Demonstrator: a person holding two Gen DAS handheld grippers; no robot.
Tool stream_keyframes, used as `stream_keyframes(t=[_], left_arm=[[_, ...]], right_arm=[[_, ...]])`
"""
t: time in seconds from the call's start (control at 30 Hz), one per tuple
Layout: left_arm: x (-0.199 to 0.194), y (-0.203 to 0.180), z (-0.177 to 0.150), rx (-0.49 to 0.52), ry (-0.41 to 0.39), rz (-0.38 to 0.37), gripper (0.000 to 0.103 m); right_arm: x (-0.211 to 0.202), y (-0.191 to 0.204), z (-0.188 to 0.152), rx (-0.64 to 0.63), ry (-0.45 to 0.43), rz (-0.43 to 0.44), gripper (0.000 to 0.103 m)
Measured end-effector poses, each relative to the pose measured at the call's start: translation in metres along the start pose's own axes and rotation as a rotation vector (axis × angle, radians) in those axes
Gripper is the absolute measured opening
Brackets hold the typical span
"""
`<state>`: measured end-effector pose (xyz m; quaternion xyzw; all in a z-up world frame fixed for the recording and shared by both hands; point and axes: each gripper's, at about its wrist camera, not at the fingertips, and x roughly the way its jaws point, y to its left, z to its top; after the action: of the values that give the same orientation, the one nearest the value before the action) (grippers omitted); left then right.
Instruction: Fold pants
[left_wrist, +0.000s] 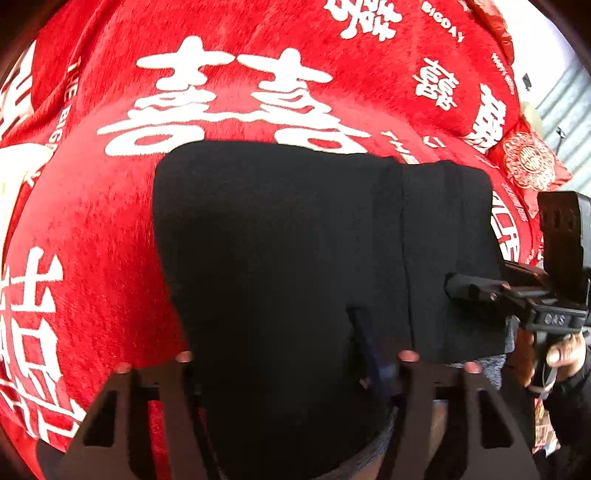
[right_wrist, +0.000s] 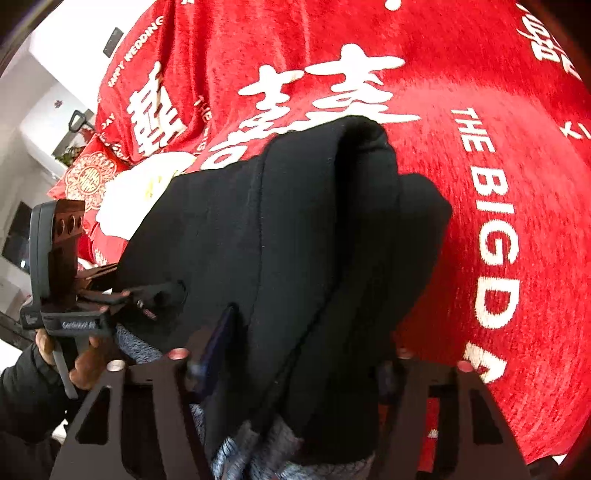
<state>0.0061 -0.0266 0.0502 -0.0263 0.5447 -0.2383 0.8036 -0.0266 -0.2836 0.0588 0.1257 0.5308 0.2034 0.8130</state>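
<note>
The black pants (left_wrist: 295, 240) lie folded into a thick rectangle on the red blanket (left_wrist: 110, 221); grey lining shows at the near edge. My left gripper (left_wrist: 295, 369) has its fingers around the near edge of the pants, one blue pad (left_wrist: 369, 350) showing against the cloth. My right gripper (right_wrist: 295, 369) holds the other end of the fold, where the layers (right_wrist: 332, 221) bunch up and lift. The right gripper also shows in the left wrist view (left_wrist: 480, 291), its tips on the pants' right edge. The left gripper shows in the right wrist view (right_wrist: 147, 295).
The red blanket (right_wrist: 480, 110) with white characters and lettering covers the whole surface. A red embroidered cushion (left_wrist: 528, 162) lies at the far right of the left view. A white wall and furniture (right_wrist: 37, 110) stand beyond the blanket.
</note>
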Motion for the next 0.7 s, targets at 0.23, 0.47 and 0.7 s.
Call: stream_keyframes(t=[0.23, 0.47, 0.7], left_arm=[[-0.016, -0.012, 0.008, 0.023, -0.026, 0.019, 0.046], [-0.041, -0.028, 0.033, 0.041, -0.088, 0.011, 0.046], [-0.037, -0.041, 0.087, 0.053, -0.098, 0.013, 0.046]], right_arm=[[-0.016, 0.013, 0.002, -0.028, -0.029, 0.002, 0.044], [-0.047, 0.018, 0.017, -0.029, -0.100, 0.015, 0.044], [-0.069, 0.016, 0.056, -0.034, -0.123, -0.041, 0.044]])
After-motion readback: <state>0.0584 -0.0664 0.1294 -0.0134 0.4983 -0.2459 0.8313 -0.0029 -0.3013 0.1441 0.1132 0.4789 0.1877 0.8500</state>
